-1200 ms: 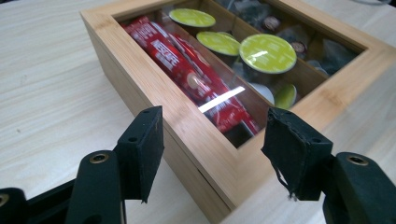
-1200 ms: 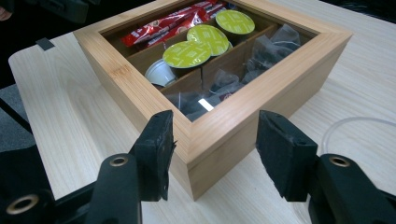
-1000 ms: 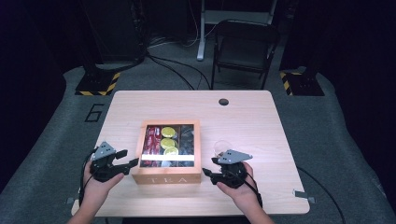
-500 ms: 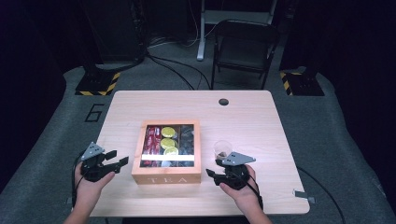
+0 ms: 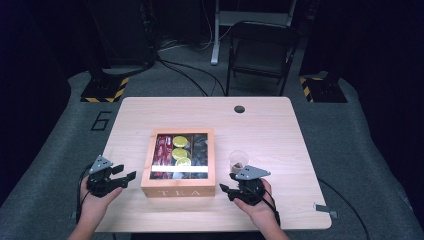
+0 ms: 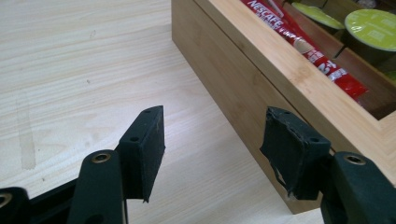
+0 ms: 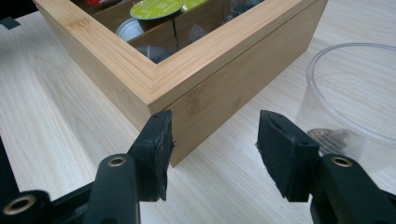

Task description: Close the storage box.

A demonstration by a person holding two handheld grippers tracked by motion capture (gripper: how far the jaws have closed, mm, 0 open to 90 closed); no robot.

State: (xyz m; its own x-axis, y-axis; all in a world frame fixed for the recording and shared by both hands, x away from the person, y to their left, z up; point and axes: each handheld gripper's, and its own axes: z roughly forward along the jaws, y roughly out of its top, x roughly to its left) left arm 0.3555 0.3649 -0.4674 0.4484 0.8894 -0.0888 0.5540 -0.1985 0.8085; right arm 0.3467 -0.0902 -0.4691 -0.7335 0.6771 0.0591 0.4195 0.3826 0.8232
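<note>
Beside the tea box [image 5: 178, 189], both grippers (jaws apart)

Counter [image 5: 280, 125]: pale wood, round cable hole [image 5: 239, 109] at far edge.
Centre, near side: open bamboo tea box [image 5: 178, 189], lettered TEA on its front.
Right of box: clear plastic cup [image 5: 238, 161], standing just beside it.

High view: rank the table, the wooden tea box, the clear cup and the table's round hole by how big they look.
1. table
2. wooden tea box
3. clear cup
4. round hole, though it sits farther from the camera.
</note>
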